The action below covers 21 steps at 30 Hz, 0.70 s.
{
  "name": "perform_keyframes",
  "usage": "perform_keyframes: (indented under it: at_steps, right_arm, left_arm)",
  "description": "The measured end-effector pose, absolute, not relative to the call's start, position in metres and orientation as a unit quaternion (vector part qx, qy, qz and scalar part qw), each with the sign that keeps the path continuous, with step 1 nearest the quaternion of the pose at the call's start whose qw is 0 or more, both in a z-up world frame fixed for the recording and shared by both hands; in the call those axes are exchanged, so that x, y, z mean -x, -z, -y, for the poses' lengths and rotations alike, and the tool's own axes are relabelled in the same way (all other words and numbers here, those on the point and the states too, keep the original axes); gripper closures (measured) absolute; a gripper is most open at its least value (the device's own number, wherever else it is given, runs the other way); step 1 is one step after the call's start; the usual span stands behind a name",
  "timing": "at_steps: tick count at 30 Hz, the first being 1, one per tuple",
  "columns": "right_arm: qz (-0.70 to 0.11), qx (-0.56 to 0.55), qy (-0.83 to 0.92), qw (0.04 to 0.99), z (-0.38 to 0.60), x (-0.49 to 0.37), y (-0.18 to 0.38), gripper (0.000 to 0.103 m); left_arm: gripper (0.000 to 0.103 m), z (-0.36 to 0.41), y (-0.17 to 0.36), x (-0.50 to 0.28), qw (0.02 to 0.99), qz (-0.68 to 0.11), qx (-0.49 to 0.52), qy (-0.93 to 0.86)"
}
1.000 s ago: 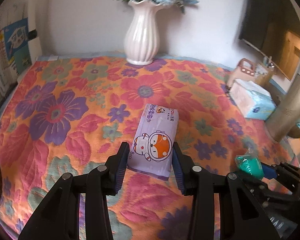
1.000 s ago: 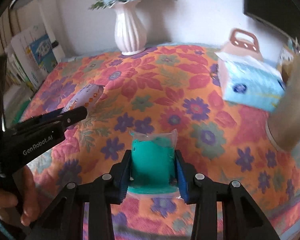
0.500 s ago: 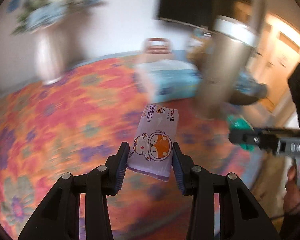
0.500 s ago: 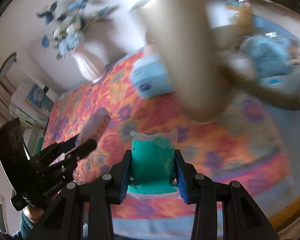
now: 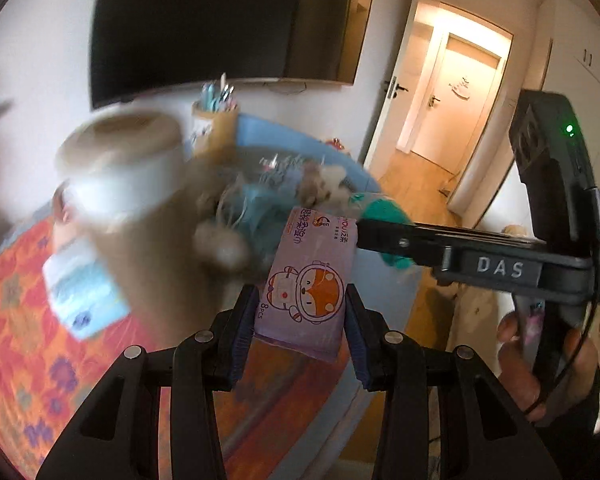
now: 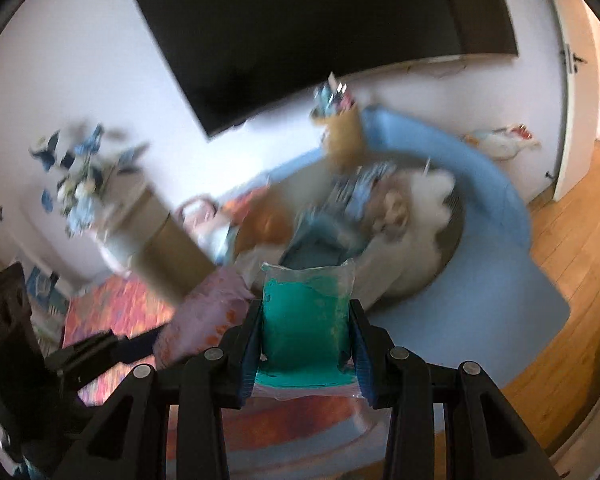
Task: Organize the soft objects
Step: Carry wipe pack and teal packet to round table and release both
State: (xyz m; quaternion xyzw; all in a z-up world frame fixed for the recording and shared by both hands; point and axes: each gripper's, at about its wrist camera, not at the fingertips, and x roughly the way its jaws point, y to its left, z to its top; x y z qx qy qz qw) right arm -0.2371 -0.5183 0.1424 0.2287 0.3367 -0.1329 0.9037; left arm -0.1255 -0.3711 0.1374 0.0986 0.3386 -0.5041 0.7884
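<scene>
My left gripper (image 5: 300,328) squeezes the purple wipes pack with the orange fox (image 5: 306,292) and my right gripper (image 6: 306,344) squeezes the soft green thing in clear plastic (image 6: 306,320), both up in the air near the blurry blue bin of fluffy toys (image 6: 496,216).

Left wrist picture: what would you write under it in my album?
Left tongs carry a purple wipes pack toward a blurry blue bin, right tongs alongside with a teal packet.
</scene>
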Motion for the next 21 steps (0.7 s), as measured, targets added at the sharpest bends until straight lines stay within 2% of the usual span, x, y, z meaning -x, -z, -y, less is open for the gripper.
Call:
perform_keyframes:
  at_steps: [5, 11, 14, 16, 17, 18, 21]
  right_arm:
    - [-0.288, -0.235, 0.164, 0.914, 0.564, 0.212, -0.165, 0.064]
    - [-0.305, -0.246, 0.149, 0.908, 0.614, 0.149, -0.173, 0.064]
    - [-0.334, -0.238, 0.147, 0.9, 0.628, 0.123, -0.167, 0.063]
    - [-0.346, -0.235, 0.137, 0.898, 0.633, 0.115, -0.163, 0.046]
    - [-0.346, -0.24, 0.13, 0.898, 0.635, 0.114, -0.16, 0.027]
    - [-0.34, -0.249, 0.131, 0.898, 0.638, 0.117, -0.158, 0.022]
    - [-0.323, -0.268, 0.121, 0.9, 0.643, 0.131, -0.154, 0.022]
  left_arm:
    - [0.064, 0.426, -0.151, 0.109, 0.833, -0.328, -0.081, 0.437]
    - [0.063, 0.478, -0.147, 0.09, 0.86, -0.348, -0.07, 0.367]
    - [0.053, 0.487, -0.14, 0.083, 0.879, -0.333, -0.093, 0.329]
    - [0.049, 0.484, -0.14, 0.08, 0.887, -0.328, -0.083, 0.314]
    - [0.036, 0.484, -0.14, 0.081, 0.887, -0.324, -0.081, 0.318]
    - [0.023, 0.486, -0.139, 0.083, 0.883, -0.326, -0.085, 0.327]
    - [0.018, 0.491, -0.14, 0.094, 0.879, -0.321, -0.104, 0.336]
